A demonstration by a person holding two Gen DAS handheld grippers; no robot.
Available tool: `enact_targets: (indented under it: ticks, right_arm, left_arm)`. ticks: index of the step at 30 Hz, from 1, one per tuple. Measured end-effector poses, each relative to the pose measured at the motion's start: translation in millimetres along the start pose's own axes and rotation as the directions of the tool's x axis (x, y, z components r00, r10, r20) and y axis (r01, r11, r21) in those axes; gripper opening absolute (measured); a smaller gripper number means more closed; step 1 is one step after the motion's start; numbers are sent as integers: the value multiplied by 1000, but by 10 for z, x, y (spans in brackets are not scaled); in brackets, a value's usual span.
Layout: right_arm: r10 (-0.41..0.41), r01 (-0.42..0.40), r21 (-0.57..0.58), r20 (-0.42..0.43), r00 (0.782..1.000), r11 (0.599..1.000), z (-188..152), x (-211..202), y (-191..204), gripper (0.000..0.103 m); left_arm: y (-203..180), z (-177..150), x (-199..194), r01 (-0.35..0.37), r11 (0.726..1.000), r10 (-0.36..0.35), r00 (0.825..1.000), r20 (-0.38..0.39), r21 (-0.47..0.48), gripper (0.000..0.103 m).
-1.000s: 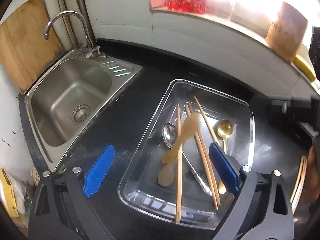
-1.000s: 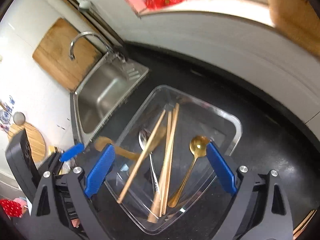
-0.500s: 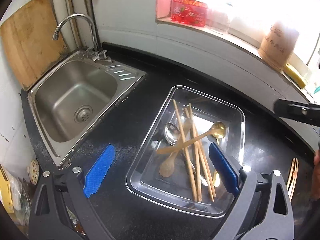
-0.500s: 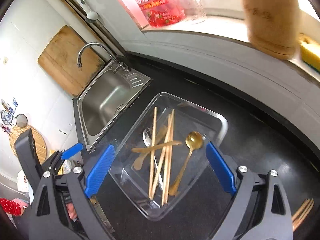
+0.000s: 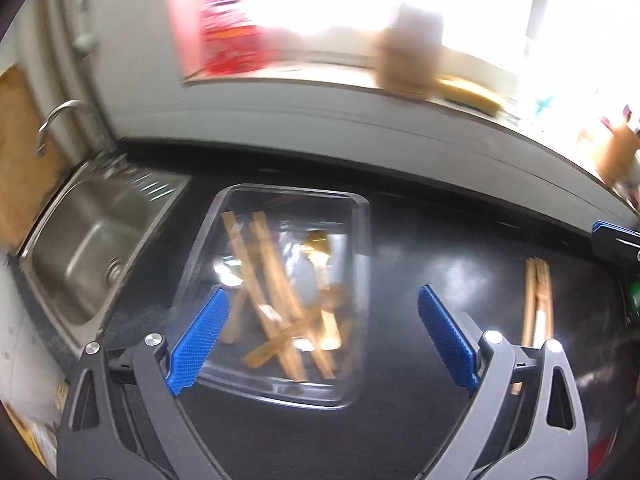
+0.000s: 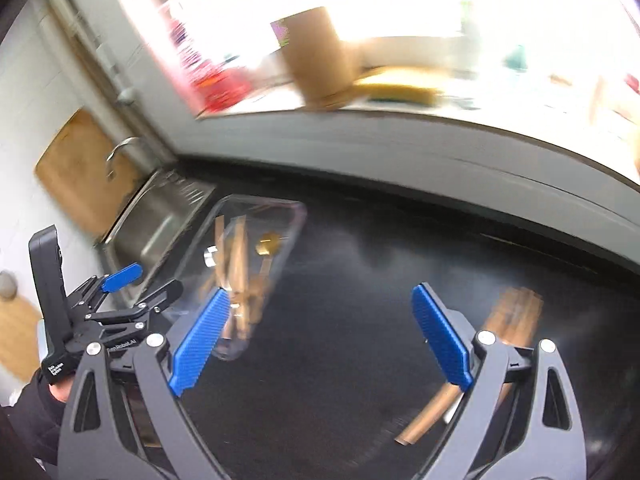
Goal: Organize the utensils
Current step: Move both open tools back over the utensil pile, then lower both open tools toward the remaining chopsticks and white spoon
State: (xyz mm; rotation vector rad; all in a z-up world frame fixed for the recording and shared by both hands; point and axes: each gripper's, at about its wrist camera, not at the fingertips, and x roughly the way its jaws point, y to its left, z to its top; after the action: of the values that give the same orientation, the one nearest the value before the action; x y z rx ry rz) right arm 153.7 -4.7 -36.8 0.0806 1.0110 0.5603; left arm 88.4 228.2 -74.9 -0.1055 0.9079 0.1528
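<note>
Black stone worktop [image 5: 420, 248] fills the middle of both wrist views, which are blurred. In the left wrist view a clear tray [image 5: 362, 264] sits left of centre, just right of a steel sink [image 5: 80, 240]. Inside it lie several wooden chopsticks [image 5: 268, 280], crossed over one another, a gold spoon [image 5: 318, 246] toward the far end, and what looks like a wooden spoon near the front; the blur hides the finer detail.

A second bundle of loose chopsticks [image 5: 538, 300] lies on the bare worktop at the right of that frame, well apart from the tray. In the right wrist view the same bundle [image 6: 512, 312] shows at lower right, partly behind the right blue pad.

Your left tongs [image 5: 320, 340] are spread wide and hold nothing, hanging above the near end of the tray. Your right tongs [image 6: 320, 336] are also spread wide and empty, over bare worktop between tray and bundle.

The loose bundle looks like the next thing to gather. Judging by their look, these sticks are light, stiff and smooth, so they will likely roll or fan apart if pinched near a tip. Take them across the middle, all together, with the pads square to their length. They lie flat on a hard surface, so expect to bring the pads right down to the worktop. The tray looks like thin, slippery plastic and may slide if nudged.
</note>
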Motion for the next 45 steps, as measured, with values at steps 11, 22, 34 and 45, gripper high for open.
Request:
enact_targets:
  ticks: [11,22,34,45]
  right_arm:
    - [-305,288,210,52,951,934,-881,-1125,-1161,90]
    - [-333,312,258,41,942,915,-1043,-1154,-1494,90]
    - [-350,354,213,-58,935,911,-1114,-395,-1744,90]
    - [-351,387,215,-186,918,897,-1294,331,-2079,90]
  left_arm:
    - [-1627,-17,89,208,949,-207,978,-31,237,93]
    - [-2124,-118,240,255,913,-242,967,-82,319,93]
    - [-2482,-501,1321,317,845,-241,945,-222,432,93]
    - [-2583,-513,1835,359,830,-242,921,-304,427,93]
